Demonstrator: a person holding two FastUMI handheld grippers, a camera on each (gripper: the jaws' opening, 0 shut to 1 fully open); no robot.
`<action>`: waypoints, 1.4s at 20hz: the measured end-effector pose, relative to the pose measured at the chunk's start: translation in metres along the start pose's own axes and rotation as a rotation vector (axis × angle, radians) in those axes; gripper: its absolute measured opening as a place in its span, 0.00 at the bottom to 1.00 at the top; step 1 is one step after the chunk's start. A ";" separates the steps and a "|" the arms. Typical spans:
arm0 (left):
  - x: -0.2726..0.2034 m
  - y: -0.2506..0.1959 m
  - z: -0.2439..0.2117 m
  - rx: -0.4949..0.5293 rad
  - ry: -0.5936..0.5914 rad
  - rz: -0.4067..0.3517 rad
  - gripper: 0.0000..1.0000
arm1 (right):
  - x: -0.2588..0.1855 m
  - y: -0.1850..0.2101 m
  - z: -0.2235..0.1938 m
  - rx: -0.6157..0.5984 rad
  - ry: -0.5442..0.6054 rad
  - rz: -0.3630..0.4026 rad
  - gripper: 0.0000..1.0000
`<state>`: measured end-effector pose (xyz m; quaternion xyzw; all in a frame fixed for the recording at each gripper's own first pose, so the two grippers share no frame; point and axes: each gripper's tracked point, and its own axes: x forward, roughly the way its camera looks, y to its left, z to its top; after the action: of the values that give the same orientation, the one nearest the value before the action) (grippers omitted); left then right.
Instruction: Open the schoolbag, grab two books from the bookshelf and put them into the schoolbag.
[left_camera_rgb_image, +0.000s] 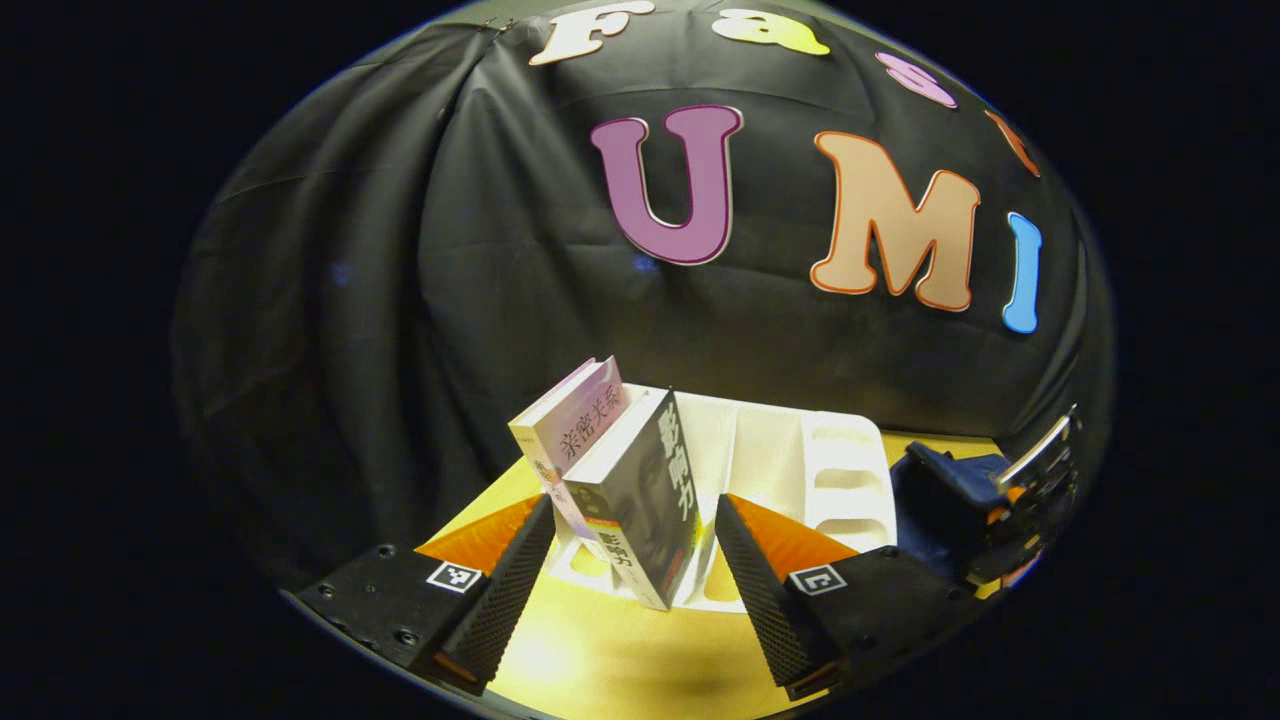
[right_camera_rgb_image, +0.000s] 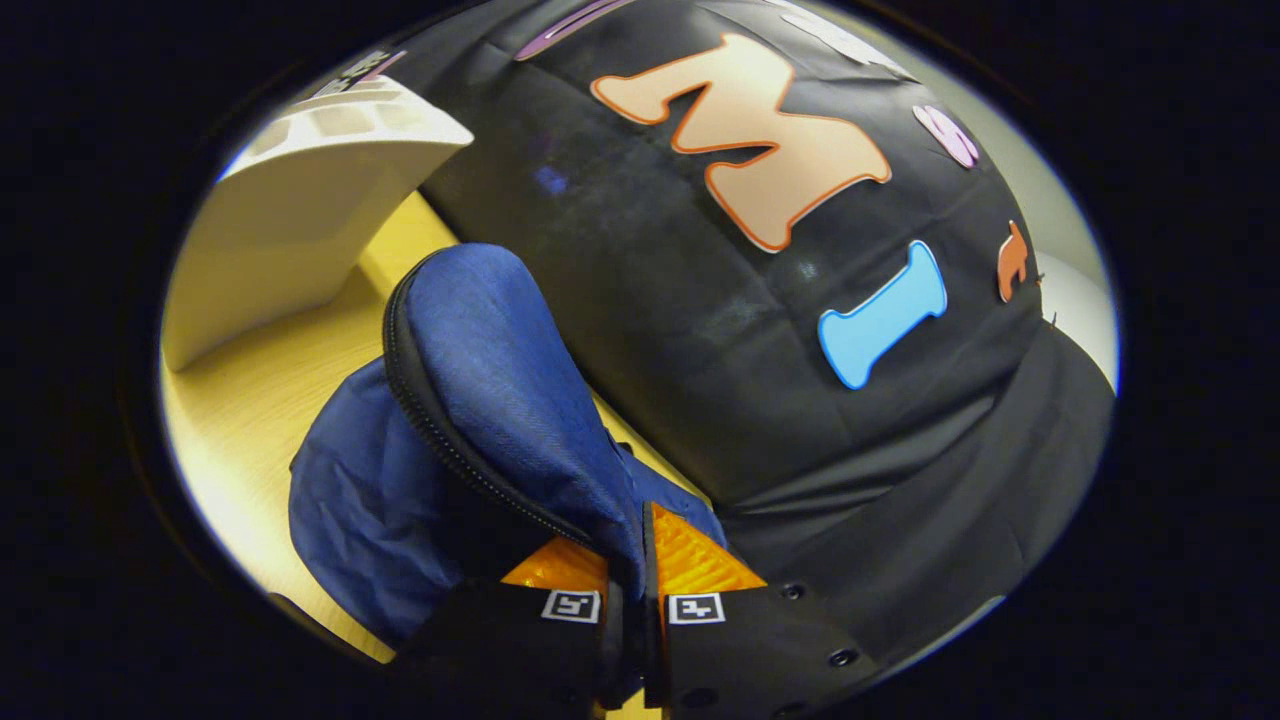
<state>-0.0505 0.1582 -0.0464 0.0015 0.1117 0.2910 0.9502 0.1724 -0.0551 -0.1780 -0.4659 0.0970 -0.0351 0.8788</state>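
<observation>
Two books lean in the white bookshelf (left_camera_rgb_image: 840, 470): a dark-covered book (left_camera_rgb_image: 640, 500) in front and a pale pink book (left_camera_rgb_image: 570, 430) behind it. My left gripper (left_camera_rgb_image: 635, 570) is open, its fingers on either side of the dark book's lower end without pressing on it. The blue schoolbag (right_camera_rgb_image: 480, 400) lies on the yellow table (right_camera_rgb_image: 260, 400). My right gripper (right_camera_rgb_image: 628, 590) is shut on the bag's zippered flap and holds it up. In the left gripper view the schoolbag (left_camera_rgb_image: 950, 490) and the right gripper (left_camera_rgb_image: 1040, 480) sit at the far right.
The bookshelf's white end wall (right_camera_rgb_image: 300, 200) stands just left of the bag in the right gripper view. Black cloth hangs close behind the shelf and the bag. Bare table top (left_camera_rgb_image: 620, 650) lies in front of the shelf.
</observation>
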 end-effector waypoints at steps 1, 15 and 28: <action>0.005 0.003 -0.002 0.000 0.014 -0.006 0.92 | -0.002 -0.007 0.001 0.017 0.004 -0.008 0.11; 0.076 0.004 -0.021 0.020 0.284 -0.200 0.96 | -0.042 -0.038 -0.006 0.125 0.064 -0.016 0.07; 0.102 -0.037 -0.036 0.186 0.649 -0.409 0.68 | -0.068 -0.037 -0.007 0.132 0.050 0.032 0.11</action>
<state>0.0439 0.1817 -0.1060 -0.0270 0.4299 0.0699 0.8998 0.1053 -0.0715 -0.1419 -0.4042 0.1236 -0.0390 0.9055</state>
